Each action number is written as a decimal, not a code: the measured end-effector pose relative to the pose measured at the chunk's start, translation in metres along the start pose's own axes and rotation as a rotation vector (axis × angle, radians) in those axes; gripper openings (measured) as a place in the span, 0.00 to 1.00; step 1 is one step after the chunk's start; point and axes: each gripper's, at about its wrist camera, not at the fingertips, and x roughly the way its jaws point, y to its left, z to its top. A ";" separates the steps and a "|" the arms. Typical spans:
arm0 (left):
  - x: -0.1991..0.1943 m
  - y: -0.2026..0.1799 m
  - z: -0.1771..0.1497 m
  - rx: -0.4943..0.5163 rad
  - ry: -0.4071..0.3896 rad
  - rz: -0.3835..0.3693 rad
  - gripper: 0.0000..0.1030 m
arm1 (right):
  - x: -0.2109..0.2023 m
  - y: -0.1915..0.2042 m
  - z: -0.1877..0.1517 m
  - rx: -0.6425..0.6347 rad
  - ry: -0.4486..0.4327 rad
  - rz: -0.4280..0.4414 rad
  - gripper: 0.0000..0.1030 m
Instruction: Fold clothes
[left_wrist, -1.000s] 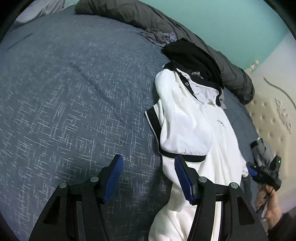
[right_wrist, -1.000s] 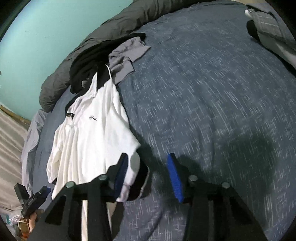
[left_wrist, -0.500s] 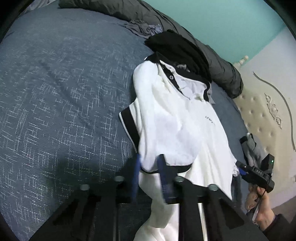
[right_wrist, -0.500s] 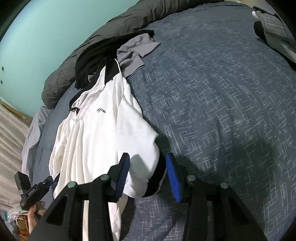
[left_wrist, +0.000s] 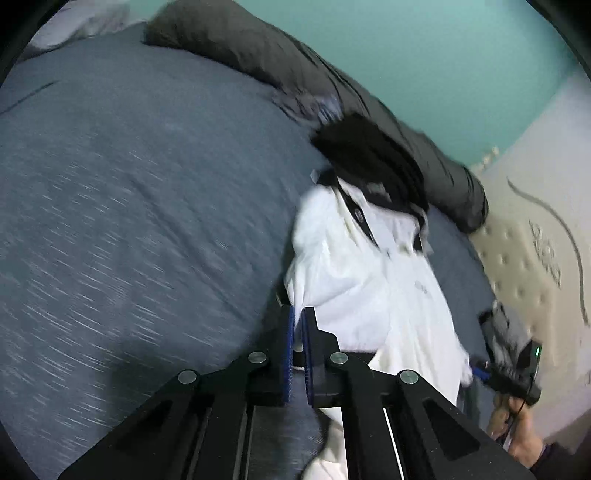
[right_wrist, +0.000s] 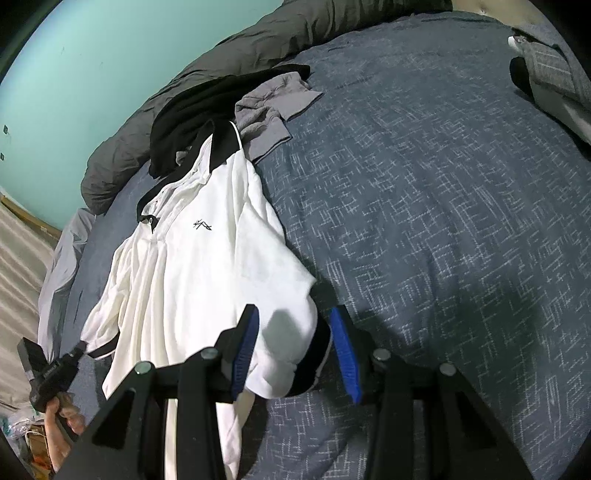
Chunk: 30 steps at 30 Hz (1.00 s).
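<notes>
Left wrist view is motion-blurred but shows the cream tufted headboard (left_wrist: 532, 258) at far right, which the right wrist view misses; the right view instead gives a sharp look at the chest logo (right_wrist: 202, 224) and a grey plaid item (right_wrist: 550, 70) at the far right edge of the bed.

My left gripper (left_wrist: 297, 321) is pressed together – blue pads pinching the black-trimmed sleeve edge of the white polo shirt (left_wrist: 369, 280). My right gripper (right_wrist: 293, 325) is partly spread, the shirt's other sleeve with its black cuff lying between the pads; I cannot tell if either pad presses it.

The polo (right_wrist: 199, 266) lies lengthwise on the blue-grey patterned bedspread (right_wrist: 424, 221), collar at the far end, hem toward me. Its collar touches a black garment (right_wrist: 207, 99), with a grey garment (right_wrist: 269, 107) just beside that – both crowd the collar end. A dark grey duvet roll (left_wrist: 280, 62) runs along the far edge under the teal wall (left_wrist: 424, 51). Each view catches my other hand on its handle near the bed edge.
</notes>
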 end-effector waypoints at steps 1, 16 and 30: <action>-0.006 0.006 0.004 -0.014 -0.020 0.011 0.04 | 0.001 0.000 0.000 -0.003 0.003 -0.004 0.40; -0.034 0.033 0.024 -0.076 -0.131 0.144 0.06 | -0.003 -0.009 0.007 0.037 -0.001 -0.088 0.40; -0.035 0.023 0.020 -0.040 -0.128 0.163 0.10 | 0.009 0.026 0.003 -0.089 -0.007 -0.062 0.05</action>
